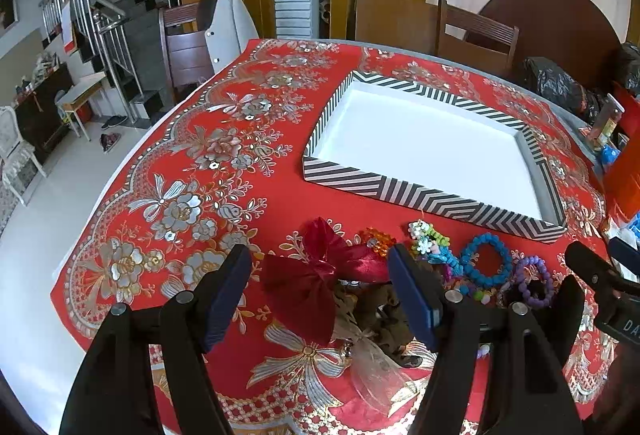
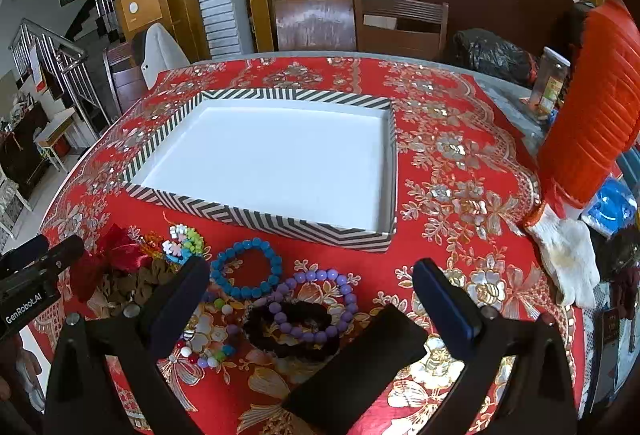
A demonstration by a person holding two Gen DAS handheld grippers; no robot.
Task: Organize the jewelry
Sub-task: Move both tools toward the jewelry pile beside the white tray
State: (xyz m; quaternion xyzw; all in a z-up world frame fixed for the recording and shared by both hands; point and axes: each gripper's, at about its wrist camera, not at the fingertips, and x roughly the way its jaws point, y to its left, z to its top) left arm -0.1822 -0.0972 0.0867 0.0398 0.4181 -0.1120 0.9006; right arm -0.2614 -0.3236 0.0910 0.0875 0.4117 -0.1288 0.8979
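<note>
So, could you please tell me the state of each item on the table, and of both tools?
Chevron-striped tray with white inside: empty.
Dark red satin bow: on the cloth, outside the tray, not gripped.
Blue bead bracelet: flat on the cloth, not gripped.
Purple bead bracelet: lying partly over a dark fuzzy scrunchie.
Left tool: open, holding nothing.
Right tool: open, holding nothing.

Red floral tablecloth [image 2: 460, 171], striped tray [image 2: 256, 215], bracelets [image 2: 246, 269], bow [image 1: 316, 275]
</note>
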